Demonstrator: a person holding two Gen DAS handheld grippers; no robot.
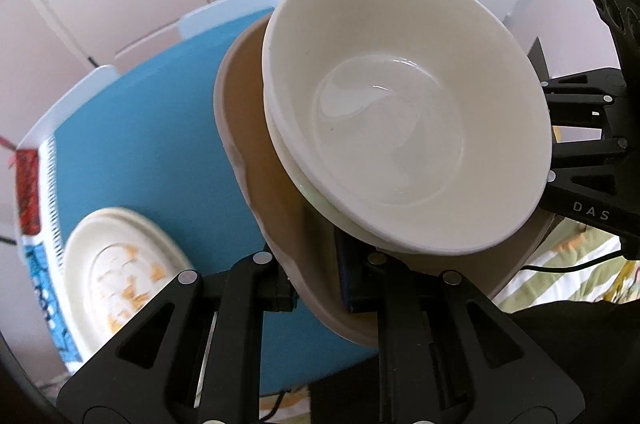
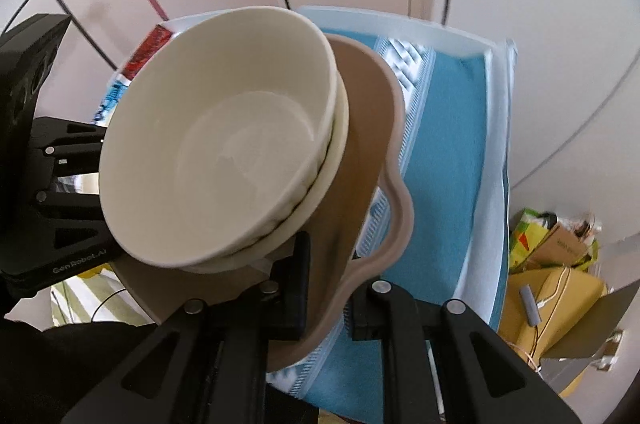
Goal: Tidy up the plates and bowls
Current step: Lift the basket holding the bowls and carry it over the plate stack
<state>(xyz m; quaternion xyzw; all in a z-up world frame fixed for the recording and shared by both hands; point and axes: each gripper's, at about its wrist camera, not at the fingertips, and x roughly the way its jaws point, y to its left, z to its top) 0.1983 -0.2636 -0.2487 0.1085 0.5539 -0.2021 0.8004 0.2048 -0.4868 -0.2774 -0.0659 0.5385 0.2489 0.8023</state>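
you have the tan wavy-rimmed plate (image 1: pixel 276 208) clamped from both sides: your left hand-held gripper (image 1: pixel 320 288) is closed on its near rim, and your right hand-held gripper (image 2: pixel 324 308) is closed on the opposite rim, one finger above and one below the edge. the plate is lifted and tilted, above the blue mat (image 1: pixel 160 128) that lies on the desk. on the plate sits a nested pair of white bowls (image 1: pixel 404 112), the upper one seated inside the lower, and the pair leans with the plate.

the main risk, as i judge it, is the bowls sliding. nothing holds them but the plate under them, so if you tip the plate further, or your two hands drift out of level with each other, the stack could skate to the low edge and go over. the glazed surfaces look slick, which would make that easier.

the grip is only on the thin rim. if you pull your hands apart or twist them against each other, the edge could slip out of a finger pair.

a cream plate with orange marks (image 1: pixel 120 276) lies flat on the mat below and to the left; keep clear of it when lowering.
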